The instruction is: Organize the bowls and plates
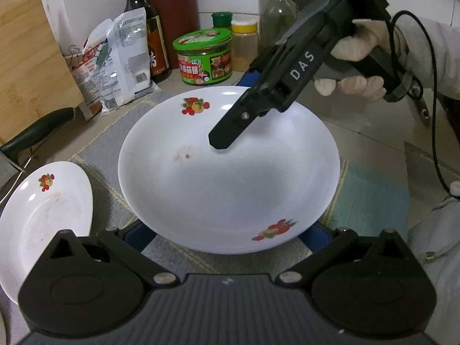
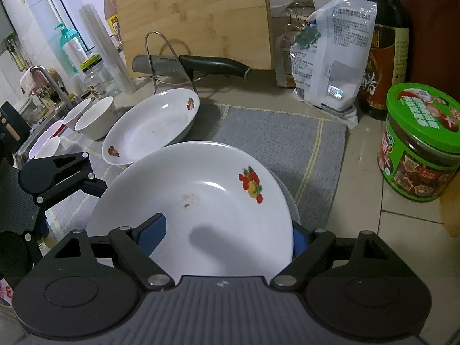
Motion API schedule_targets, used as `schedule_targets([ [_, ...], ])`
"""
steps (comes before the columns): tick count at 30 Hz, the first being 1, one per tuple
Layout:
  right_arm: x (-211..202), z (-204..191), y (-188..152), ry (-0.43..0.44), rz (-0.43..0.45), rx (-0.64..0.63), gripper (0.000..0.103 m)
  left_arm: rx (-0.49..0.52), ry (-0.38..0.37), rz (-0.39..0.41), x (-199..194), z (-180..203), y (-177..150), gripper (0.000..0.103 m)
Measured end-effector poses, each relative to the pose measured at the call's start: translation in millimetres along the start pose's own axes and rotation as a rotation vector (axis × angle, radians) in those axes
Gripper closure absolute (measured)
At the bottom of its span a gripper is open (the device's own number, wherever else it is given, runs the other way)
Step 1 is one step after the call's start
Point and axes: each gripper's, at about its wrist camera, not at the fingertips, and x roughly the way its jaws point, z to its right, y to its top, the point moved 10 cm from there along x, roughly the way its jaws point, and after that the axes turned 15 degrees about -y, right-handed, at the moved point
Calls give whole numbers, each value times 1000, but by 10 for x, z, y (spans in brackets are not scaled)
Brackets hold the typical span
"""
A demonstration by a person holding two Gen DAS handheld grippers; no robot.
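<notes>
A large white plate [image 1: 230, 187] [image 2: 201, 201] with fruit decals sits on the grey mat [image 1: 100, 143], with another plate's rim [image 2: 290, 201] showing beneath its right side. My left gripper [image 1: 227, 238] [image 2: 72, 207] has its blue fingers [image 1: 138, 235] wide apart at the plate's near rim. Their tips are hidden under the rim, so contact is unclear. My right gripper [image 1: 233, 112] [image 2: 225, 238] straddles the far rim, open. One finger hovers over the plate's inside and the other stands outside the rim. A second decorated plate [image 1: 43, 210] [image 2: 149, 126] lies to the left.
Small white bowls [image 2: 95, 115] stand beside the second plate near the sink. Along the back are a green-lidded can [image 1: 204, 57] [image 2: 419, 143], a dark sauce bottle [image 2: 385, 43], a plastic bag [image 2: 330, 57], a black-handled knife [image 2: 212, 63] on a wire stand, and a bamboo board [image 2: 195, 14].
</notes>
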Motion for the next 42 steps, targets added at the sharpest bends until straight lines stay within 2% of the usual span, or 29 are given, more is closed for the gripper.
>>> schedule_targets([
  [12, 117, -67, 5, 9, -19, -13, 13, -59, 11, -16, -30, -29, -45, 1],
  [23, 158, -136, 33, -5, -55, 11, 0, -60, 37, -11, -78, -64, -60, 1],
  [32, 119, -127, 7, -31, -91, 4, 0, -60, 28, -6, -77, -81, -58, 1],
  [42, 9, -50, -3, -15, -95, 61, 0, -51, 13, -18, -32, -85, -66, 0],
])
